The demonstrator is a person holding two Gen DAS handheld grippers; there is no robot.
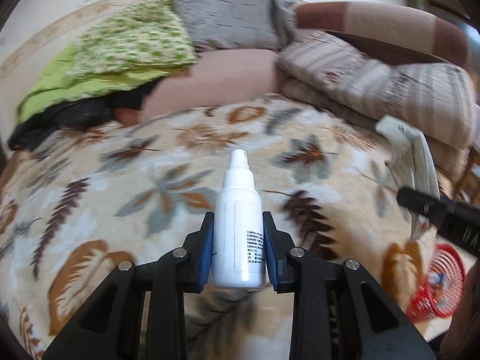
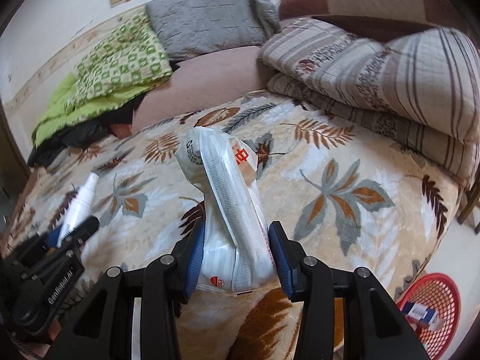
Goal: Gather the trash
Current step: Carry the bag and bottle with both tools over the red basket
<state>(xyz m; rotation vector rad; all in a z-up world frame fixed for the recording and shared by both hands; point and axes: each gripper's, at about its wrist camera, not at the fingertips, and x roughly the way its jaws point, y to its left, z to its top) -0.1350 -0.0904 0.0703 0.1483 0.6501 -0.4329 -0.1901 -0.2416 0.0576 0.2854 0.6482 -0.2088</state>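
Observation:
My left gripper (image 1: 238, 234) is shut on a white spray bottle (image 1: 238, 225) and holds it above the leaf-patterned blanket (image 1: 135, 180), nozzle pointing away. My right gripper (image 2: 237, 240) is shut on a crumpled white plastic package (image 2: 231, 192) with red print, lifted over the same blanket (image 2: 345, 198). In the left wrist view the package (image 1: 411, 156) and the right gripper's black body show at the right edge. In the right wrist view the bottle (image 2: 79, 204) and the left gripper (image 2: 60, 240) show at the lower left. A red mesh basket (image 2: 432, 303) sits on the floor at lower right; it also shows in the left wrist view (image 1: 441, 285).
The basket holds a blue and white box (image 2: 420, 312). Folded striped quilts (image 2: 390, 84) lie at the bed's right. A grey pillow (image 2: 207, 21), a green quilt (image 2: 114, 69) and black cloth (image 2: 75, 138) lie at the back left.

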